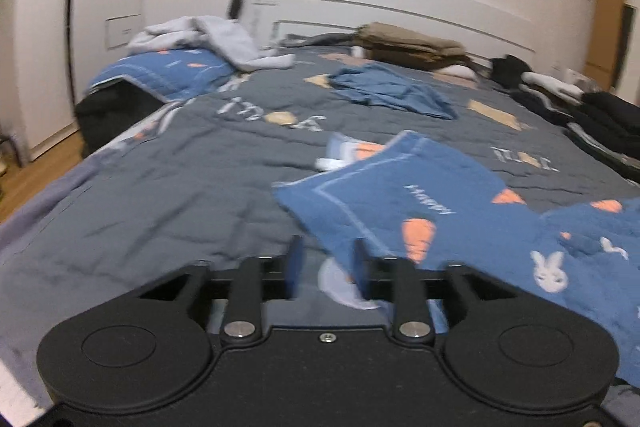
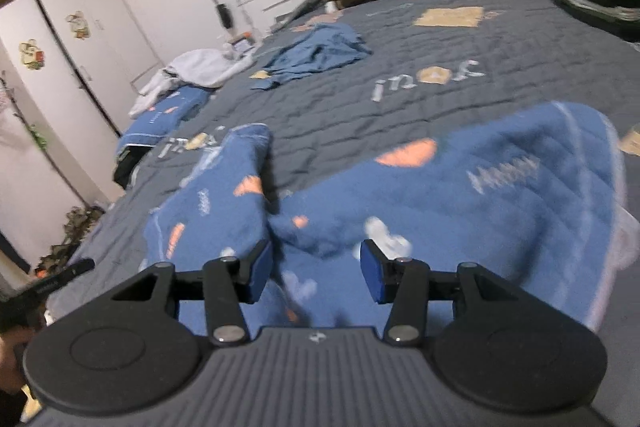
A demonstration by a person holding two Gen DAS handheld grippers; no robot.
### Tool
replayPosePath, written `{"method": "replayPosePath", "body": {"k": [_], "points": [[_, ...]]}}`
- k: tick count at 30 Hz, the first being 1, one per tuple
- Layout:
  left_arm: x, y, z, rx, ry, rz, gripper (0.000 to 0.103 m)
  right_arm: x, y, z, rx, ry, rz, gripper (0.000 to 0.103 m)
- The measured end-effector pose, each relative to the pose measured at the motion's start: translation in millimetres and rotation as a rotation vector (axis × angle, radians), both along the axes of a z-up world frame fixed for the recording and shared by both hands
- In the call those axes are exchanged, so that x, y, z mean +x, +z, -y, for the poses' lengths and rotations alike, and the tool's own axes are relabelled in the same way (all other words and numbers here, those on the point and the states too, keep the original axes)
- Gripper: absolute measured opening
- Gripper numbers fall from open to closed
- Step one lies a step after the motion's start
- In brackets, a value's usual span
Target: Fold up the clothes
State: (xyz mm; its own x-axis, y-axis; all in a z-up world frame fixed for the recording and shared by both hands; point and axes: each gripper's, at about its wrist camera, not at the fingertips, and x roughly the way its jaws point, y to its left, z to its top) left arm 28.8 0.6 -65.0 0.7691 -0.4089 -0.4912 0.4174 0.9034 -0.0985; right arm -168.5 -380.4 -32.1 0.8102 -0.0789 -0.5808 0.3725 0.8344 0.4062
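Blue cloth [image 2: 460, 195] blurred (motion)

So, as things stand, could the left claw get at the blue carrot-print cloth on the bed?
Probably yes. The left claw is open, the blue carrot-print cloth lies just ahead of its right finger, and nothing stands between them on the bed.

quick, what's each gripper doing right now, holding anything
left gripper: open, nothing pinched; the blue quilted carrot-and-rabbit print cloth lies just ahead of it.
right gripper: open, jaws apart over the same cloth, not clamped on it.
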Motion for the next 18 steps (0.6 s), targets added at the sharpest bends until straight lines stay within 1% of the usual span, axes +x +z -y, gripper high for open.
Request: {"method": "replayPosePath", "body": {"k": [2,3,4,10,12,14,18], "points": [[-6.6,1.3,7.0,-0.007,-0.032,0.022,0.044,-16.8,-3.2,-0.7,-0.004,-0.026,-0.011,0.049],[-9.2,1.7,10.1,-0.012,-0.041,0.032,0.048,-26.5,-5.3,0.1,0.001,-0.045,-0.014,0.049],[-10.3,2.0,13.7,-0.017,-0.039,0.038,0.049,-35.6,-7.1,-0.1,0.008,-0.067,-0.015,0.049],[-15.1,6.4,32.7,-0.057,-0.069,0.045,0.052,-90.2,-21.2,0.7,0.056,-0.182,-0.027,0.050],[-18.4,8.2,38.8,-0.062,-0.058,0.068,0.061,-105.3,-27.2,-1.7,0.065,-0.218,-0.031,0.051],[-21.1,10.2,42.7,-0.073,-0.045,0.083,0.062,-118.8,-35.6,-6.1,0.075,-0.259,-0.032,0.053],[-22.8,14.0,50.4,-0.090,-0.053,0.094,0.062,-124.6,-52.5,-14.2,0.097,-0.250,-0.075,0.054]]}}
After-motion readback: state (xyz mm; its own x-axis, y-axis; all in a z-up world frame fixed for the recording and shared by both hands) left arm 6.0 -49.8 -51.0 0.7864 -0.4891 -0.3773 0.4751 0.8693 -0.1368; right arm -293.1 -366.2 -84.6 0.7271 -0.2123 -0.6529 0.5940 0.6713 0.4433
